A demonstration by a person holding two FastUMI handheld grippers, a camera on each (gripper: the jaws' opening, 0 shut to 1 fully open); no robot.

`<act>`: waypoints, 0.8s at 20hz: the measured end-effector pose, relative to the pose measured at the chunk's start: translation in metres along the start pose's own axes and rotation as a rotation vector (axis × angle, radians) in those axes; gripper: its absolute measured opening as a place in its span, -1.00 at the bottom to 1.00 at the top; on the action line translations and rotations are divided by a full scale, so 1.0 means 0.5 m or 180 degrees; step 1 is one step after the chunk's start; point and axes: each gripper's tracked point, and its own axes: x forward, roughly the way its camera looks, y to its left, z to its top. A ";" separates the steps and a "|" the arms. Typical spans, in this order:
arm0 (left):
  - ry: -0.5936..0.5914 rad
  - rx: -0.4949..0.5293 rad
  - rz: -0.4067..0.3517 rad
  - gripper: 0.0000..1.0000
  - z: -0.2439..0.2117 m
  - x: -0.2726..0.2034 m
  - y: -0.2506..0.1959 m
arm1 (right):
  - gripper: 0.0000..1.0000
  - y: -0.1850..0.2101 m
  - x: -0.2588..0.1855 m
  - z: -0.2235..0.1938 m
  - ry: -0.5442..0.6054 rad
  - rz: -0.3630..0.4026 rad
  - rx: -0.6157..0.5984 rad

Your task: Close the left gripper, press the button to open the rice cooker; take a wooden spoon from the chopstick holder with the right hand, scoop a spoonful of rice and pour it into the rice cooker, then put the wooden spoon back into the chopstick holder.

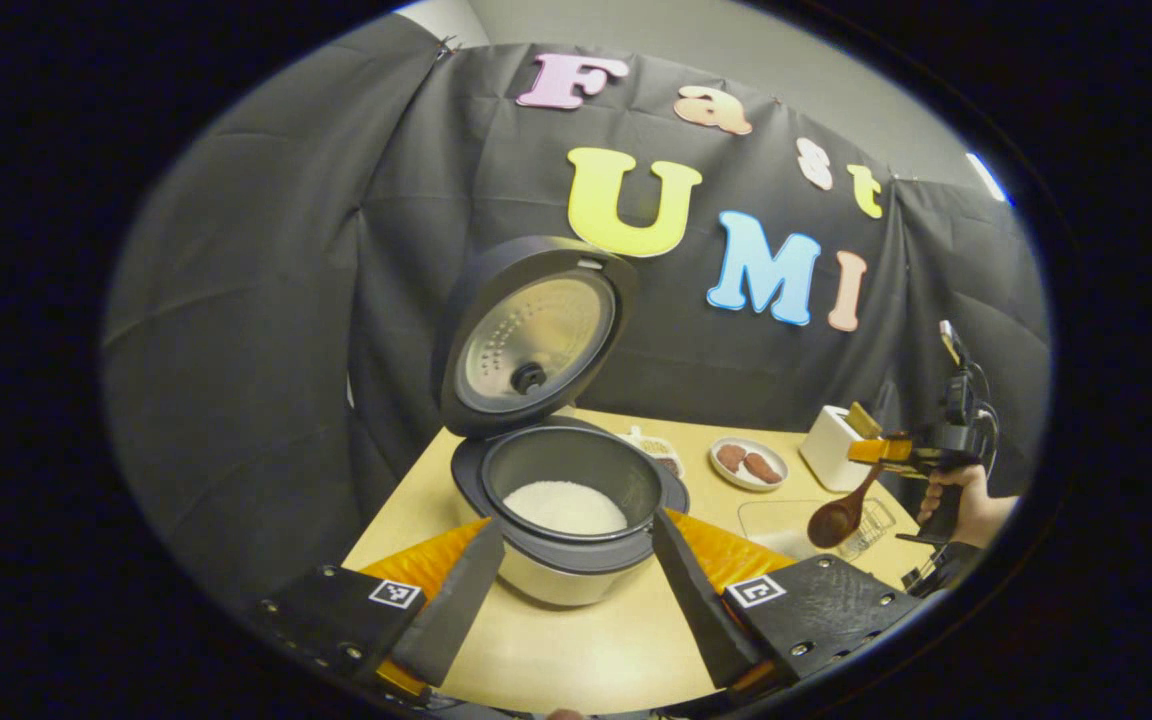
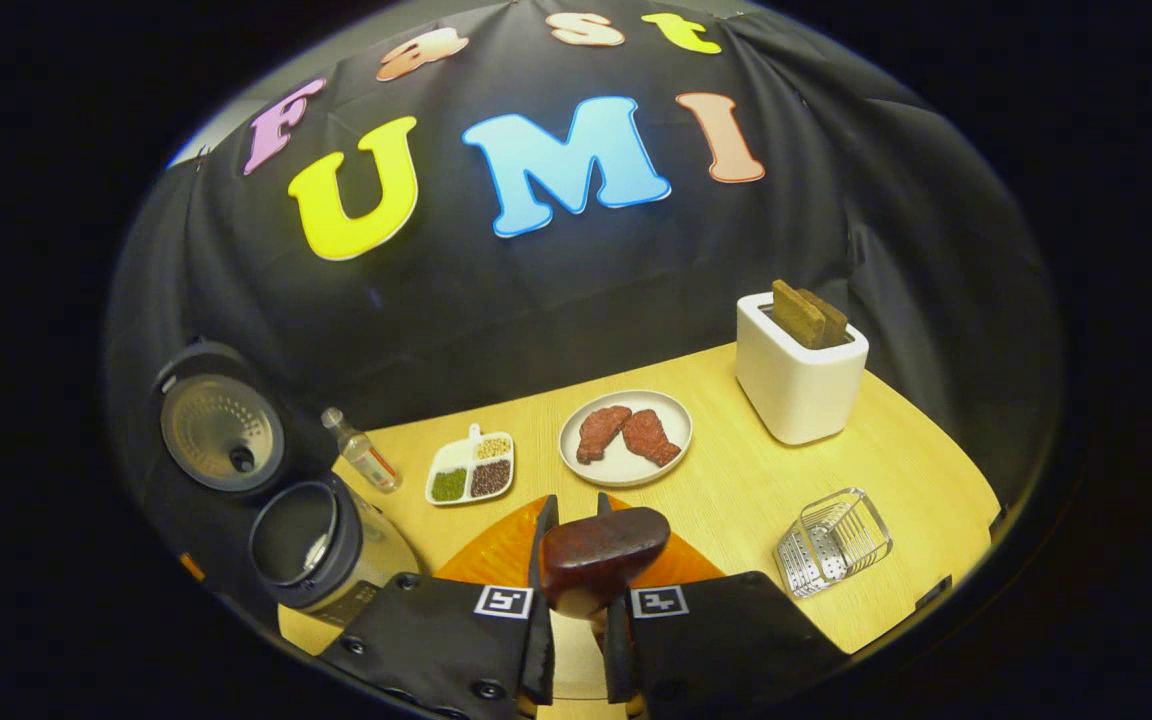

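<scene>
My right gripper (image 2: 573, 600) is clamped on the wooden spoon (image 2: 603, 552), its bowl jutting ahead at 12 o'clock. My left gripper (image 1: 576, 585) has its fingers spread wide either side of the rice cooker (image 1: 568, 510), whose lid stands up and which has rice (image 1: 565, 507) inside. From the right gripper view, I see the wire chopstick holder (image 2: 833, 541) lying at 3 o'clock on the table (image 2: 736, 480).

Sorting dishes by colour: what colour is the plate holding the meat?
White plate, clearest in right gripper view.
</scene>
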 end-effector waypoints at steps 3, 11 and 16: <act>-0.0015 0.0017 0.0025 0.89 0.006 0.005 0.004 | -0.56 0.011 0.041 -0.064 0.0232 -0.0005 -0.0019; -0.0079 0.0108 0.0023 0.89 0.037 0.011 -0.018 | -0.63 0.092 0.089 -0.164 0.0762 0.0128 0.0745; -0.0140 0.0073 0.0059 0.89 0.050 -0.006 -0.023 | -0.56 0.136 0.089 -0.175 0.0943 0.0238 0.0863</act>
